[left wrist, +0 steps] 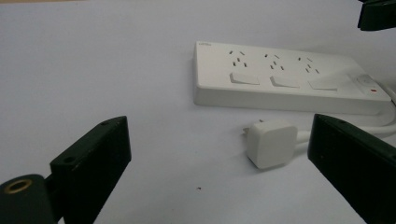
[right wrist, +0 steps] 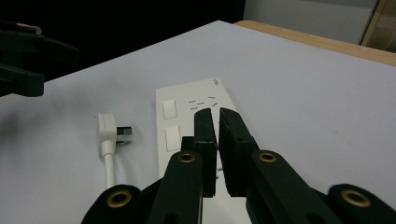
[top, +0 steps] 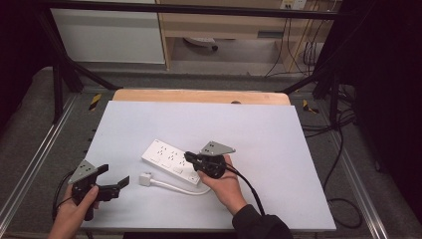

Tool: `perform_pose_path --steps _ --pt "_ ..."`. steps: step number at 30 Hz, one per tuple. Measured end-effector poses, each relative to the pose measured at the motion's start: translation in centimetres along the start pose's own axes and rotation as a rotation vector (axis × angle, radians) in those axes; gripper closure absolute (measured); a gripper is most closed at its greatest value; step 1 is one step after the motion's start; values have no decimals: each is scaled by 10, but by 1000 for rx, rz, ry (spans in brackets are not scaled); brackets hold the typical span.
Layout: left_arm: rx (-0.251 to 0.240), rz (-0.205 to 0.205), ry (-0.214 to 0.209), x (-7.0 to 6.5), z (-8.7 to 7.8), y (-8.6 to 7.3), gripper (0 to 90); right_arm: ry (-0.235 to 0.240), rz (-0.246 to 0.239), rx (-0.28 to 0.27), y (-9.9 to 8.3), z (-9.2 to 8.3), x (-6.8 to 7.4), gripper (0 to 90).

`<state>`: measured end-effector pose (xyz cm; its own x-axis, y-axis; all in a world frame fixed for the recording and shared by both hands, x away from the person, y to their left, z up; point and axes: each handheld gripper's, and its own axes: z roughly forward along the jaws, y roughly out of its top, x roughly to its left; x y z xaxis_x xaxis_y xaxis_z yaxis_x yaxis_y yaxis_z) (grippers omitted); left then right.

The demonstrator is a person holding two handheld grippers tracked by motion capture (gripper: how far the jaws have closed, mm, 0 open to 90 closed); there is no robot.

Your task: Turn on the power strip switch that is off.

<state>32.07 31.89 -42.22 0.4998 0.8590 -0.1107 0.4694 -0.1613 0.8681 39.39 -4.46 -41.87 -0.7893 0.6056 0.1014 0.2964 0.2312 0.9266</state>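
White power strip (top: pixel 171 162) lies flat on the counter (top: pixel 278 149), slightly left of centre, long axis running from far left to near right. Its white cable curls along the near side and ends in a white plug (top: pixel 145 179) lying on the counter just near the strip's left half, apart from it. Right claw (top: pixel 188 158) sits directly over the strip's right half, jaws pressed almost together with nothing seen between them. Left claw (top: pixel 115 178) rests at the near left corner, jaws spread wide and empty, aimed toward the plug and well short of it.
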Motion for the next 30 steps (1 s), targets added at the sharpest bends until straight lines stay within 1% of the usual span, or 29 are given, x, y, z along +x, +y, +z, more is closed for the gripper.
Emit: perform_pose_path --steps 19,30 --pt "4 2 -3 -1 1 0 61 18 -11 27 -5 9 6 875" --pt "9 3 -4 -1 1 -1 61 18 -14 62 -9 14 9 877"
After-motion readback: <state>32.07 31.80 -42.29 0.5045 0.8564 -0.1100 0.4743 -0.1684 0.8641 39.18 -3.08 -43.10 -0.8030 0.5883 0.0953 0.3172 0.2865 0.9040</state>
